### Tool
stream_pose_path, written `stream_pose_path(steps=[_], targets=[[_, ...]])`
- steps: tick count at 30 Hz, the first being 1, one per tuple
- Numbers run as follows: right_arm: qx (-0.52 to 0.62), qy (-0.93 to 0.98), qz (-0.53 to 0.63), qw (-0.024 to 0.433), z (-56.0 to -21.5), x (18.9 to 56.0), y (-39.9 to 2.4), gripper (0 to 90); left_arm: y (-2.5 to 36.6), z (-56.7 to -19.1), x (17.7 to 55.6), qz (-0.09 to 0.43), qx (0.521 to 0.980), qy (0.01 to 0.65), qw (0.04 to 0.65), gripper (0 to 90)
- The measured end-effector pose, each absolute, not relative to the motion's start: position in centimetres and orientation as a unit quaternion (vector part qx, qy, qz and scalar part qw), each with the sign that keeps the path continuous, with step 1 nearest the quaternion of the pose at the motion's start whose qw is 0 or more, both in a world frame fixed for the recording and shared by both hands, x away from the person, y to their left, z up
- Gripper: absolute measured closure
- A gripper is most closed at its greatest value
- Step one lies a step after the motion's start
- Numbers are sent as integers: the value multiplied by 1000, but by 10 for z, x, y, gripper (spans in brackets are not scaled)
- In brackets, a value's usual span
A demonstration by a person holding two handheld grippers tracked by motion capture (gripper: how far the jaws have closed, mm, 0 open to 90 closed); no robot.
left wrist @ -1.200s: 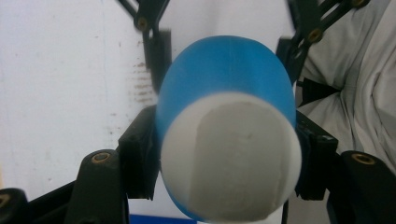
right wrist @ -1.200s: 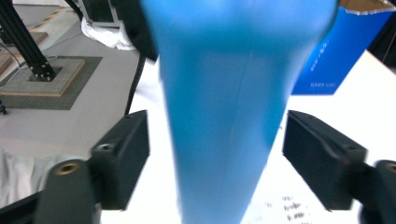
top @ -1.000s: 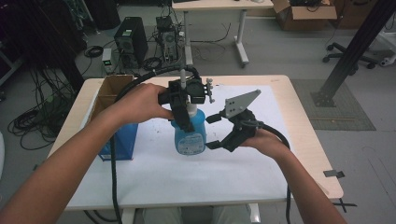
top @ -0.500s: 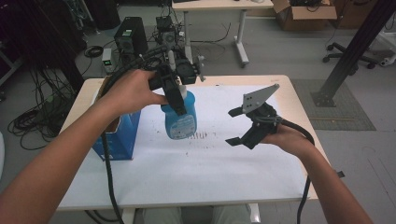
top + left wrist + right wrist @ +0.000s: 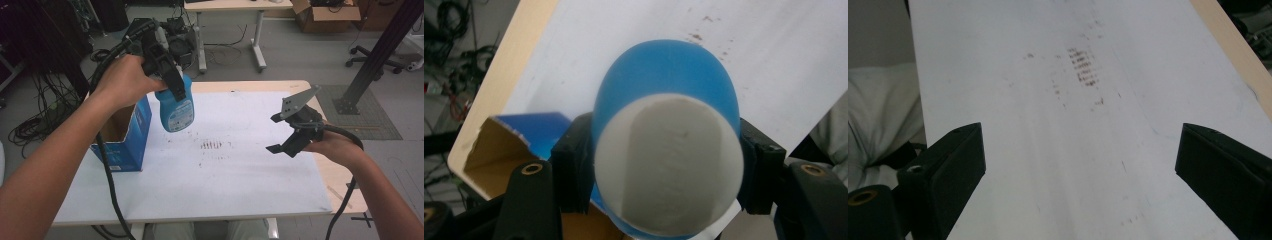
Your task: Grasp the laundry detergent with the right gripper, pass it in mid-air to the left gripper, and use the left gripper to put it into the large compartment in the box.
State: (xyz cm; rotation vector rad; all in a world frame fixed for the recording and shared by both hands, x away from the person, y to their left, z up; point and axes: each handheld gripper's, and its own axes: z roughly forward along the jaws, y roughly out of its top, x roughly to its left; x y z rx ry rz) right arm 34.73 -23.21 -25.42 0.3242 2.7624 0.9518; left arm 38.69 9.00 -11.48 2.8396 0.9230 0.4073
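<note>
A blue bottle (image 5: 176, 111) with a label hangs in the air over the table's left part, above the edge of an open blue cardboard box (image 5: 122, 147). My left gripper (image 5: 171, 84) is shut on the bottle's upper part. In the left gripper view the bottle's white top (image 5: 669, 160) sits between the two jaws of my left gripper (image 5: 669, 175), with the box (image 5: 526, 130) below. My right gripper (image 5: 276, 134) is held over the table's right side. Its jaws have just been opening and stand wide, with nothing between them (image 5: 1078, 170).
A white sheet (image 5: 225, 180) covers the wooden table, with a patch of brown marks (image 5: 212, 145) in its middle (image 5: 1083, 65). Behind the table are a desk (image 5: 230, 6), cables and a black post (image 5: 380, 55); a cardboard box (image 5: 325, 15) sits at the back right.
My left gripper has lifted the bottle up and to the left, toward the box. The right gripper has let go of the bottle, opened and drawn away to the right.
</note>
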Motion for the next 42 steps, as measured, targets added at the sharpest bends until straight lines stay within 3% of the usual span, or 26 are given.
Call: stream_pose_path(steps=[21,42], targets=[[151,948,259,107,-255,342,-274,64,137,-57,406,173,844,502,80,380],[139,957,233,104,-253,344,-278,68,206,-52,407,187,746,636,61,379]])
